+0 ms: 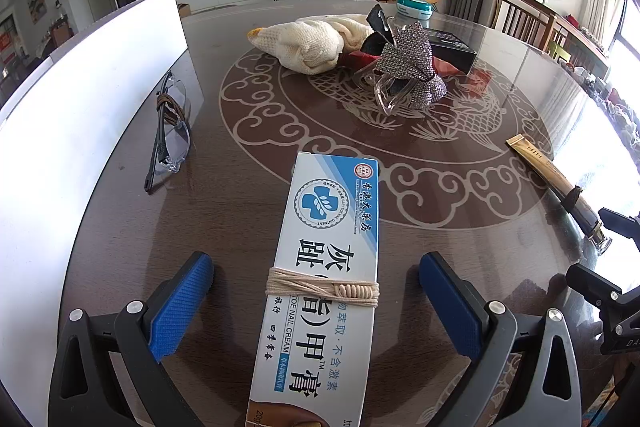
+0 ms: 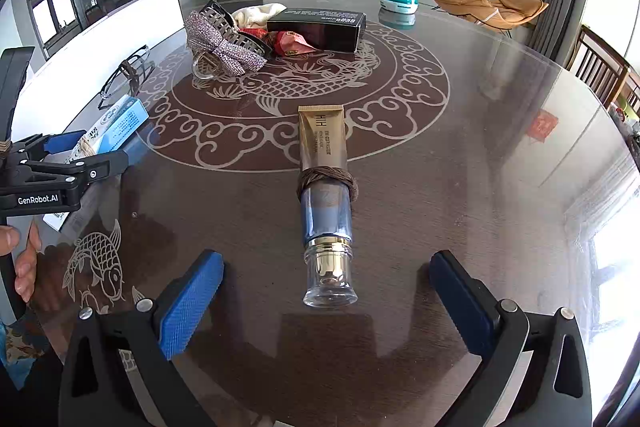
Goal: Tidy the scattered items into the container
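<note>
Left gripper [image 1: 316, 303] spread wide, pads clear of the toenail cream box [image 1: 320, 267] lying flat between them on the counter [image 1: 460, 247]. Right gripper [image 2: 326, 303] likewise wide, straddling the gold tube [image 2: 325, 179], untouched. White container [image 1: 80, 99] stands at the counter's left edge, glasses [image 1: 170, 131] beside it.

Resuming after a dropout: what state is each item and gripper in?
Left gripper: open, astride the box.
Right gripper: open, astride the tube.
Nail cream box: flat, cord-wrapped.
Gold tube: flat, capped, band-wrapped.
Glasses: folded, band-wrapped.
Black box: closed.
</note>
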The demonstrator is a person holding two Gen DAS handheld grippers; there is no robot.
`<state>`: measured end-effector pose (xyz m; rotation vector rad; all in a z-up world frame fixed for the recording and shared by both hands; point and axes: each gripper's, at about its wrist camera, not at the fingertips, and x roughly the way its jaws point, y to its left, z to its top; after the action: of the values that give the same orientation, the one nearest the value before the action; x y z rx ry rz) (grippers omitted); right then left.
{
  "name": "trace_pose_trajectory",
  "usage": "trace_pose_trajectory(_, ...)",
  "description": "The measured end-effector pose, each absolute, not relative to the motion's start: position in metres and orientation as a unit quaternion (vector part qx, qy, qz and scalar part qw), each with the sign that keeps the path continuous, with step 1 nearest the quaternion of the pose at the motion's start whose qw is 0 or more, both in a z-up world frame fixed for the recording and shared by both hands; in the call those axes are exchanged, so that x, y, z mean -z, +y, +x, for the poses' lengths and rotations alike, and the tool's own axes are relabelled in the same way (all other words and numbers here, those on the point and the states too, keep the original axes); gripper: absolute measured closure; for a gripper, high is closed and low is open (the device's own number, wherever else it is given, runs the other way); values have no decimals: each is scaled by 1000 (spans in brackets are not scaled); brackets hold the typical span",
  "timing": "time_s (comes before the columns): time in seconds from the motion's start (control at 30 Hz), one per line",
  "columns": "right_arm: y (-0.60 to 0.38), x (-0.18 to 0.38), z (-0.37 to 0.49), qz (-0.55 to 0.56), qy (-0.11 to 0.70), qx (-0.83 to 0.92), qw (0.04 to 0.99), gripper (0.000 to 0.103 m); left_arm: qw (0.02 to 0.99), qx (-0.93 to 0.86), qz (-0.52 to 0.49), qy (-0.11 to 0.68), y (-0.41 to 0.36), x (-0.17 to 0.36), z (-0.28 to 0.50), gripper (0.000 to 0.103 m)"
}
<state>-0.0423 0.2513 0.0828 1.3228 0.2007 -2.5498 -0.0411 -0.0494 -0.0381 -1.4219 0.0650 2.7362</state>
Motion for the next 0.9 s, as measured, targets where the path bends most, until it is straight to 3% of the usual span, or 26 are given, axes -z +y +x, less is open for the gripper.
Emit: trace_pose_trajectory(0.9,251,-83,-42,455,69,878,131,0,29,-887,-460,21,-50,39,-42,0)
